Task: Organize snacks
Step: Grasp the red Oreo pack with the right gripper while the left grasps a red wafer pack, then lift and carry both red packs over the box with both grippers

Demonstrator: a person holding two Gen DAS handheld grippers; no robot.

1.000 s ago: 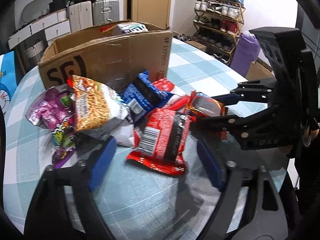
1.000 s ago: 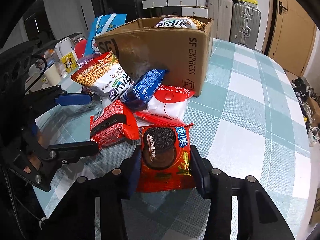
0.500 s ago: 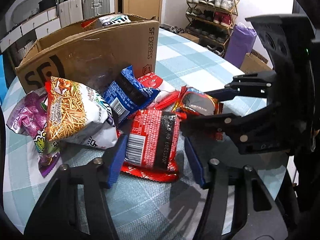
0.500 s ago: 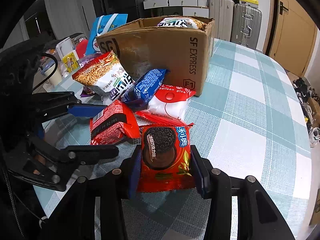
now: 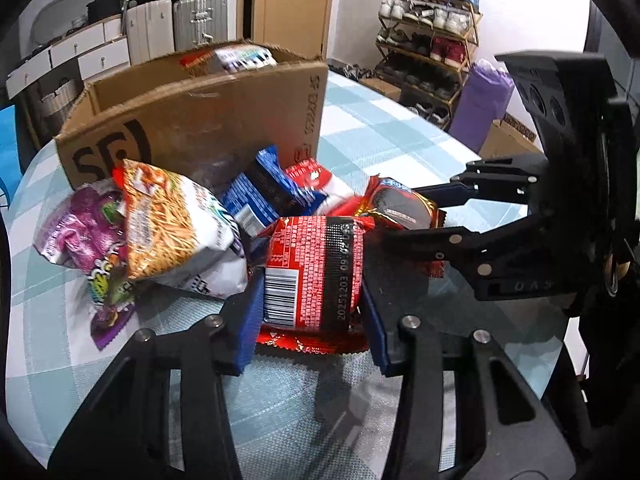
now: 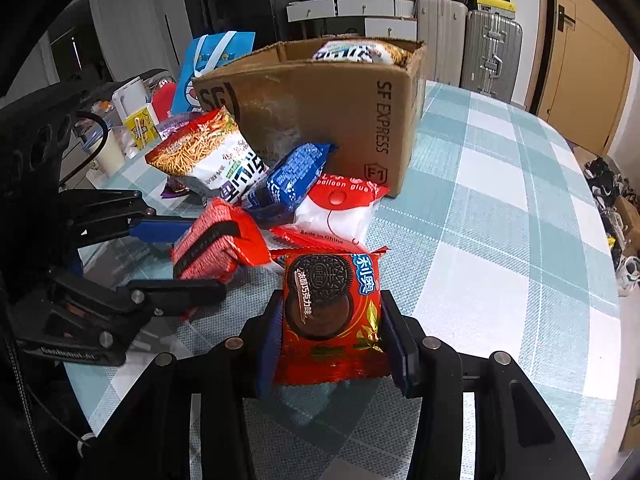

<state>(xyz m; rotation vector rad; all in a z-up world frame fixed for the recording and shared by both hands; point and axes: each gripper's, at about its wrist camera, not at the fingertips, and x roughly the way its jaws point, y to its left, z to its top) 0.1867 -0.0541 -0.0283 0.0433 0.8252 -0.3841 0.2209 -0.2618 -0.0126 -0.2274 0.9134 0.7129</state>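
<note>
Left wrist view shows my left gripper closing its jaws around the red packet, blue pads at both its sides, the packet lying on the checked table. My right gripper is clamped on the chocolate cookie pack, which sits near me, right of the pile. The cardboard box stands at the far side with one bag already inside. Left outside, I judge, are the noodle bag, purple bag, blue pack and white pouch; most sorting remains.
</note>
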